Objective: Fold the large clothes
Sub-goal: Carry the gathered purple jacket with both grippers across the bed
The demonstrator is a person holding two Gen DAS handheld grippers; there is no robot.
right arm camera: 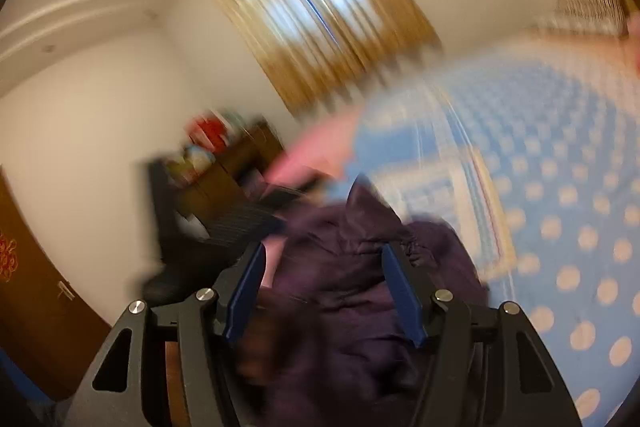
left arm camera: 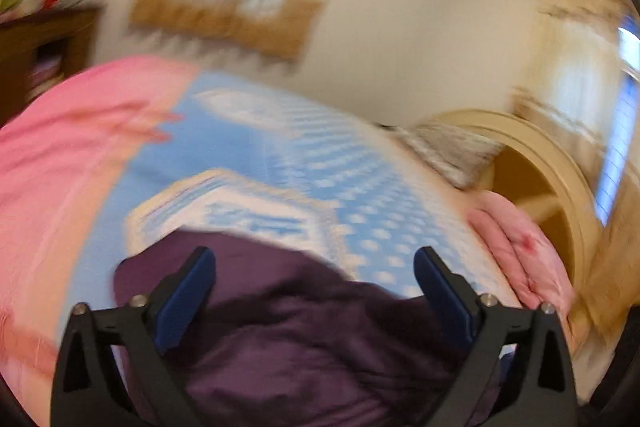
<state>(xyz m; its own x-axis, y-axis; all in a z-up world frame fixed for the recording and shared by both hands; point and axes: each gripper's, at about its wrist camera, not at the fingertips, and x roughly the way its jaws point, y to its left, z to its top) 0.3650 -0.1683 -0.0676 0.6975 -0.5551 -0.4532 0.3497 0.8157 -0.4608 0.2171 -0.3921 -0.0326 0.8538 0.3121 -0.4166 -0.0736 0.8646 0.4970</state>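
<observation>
A crumpled dark purple garment (left arm camera: pixel 304 339) lies on the near part of a bed with a blue cover with pale dots (left arm camera: pixel 280 155). My left gripper (left arm camera: pixel 316 263) hovers just over it, jaws spread wide and nothing between the blue pads. In the right wrist view the same purple garment (right arm camera: pixel 352 291) bunches up below and beyond my right gripper (right arm camera: pixel 323 249). Its jaws stand partly apart and the pads do not press on the cloth. Both views are blurred.
A pink cloth (left arm camera: pixel 60 155) covers the bed's left side. A pale pink folded garment (left arm camera: pixel 516 247) lies at its right edge, by a pillow (left arm camera: pixel 452 151) and a cream headboard (left arm camera: pixel 540 179). A dark wooden cabinet (right arm camera: pixel 224 179) stands by the wall.
</observation>
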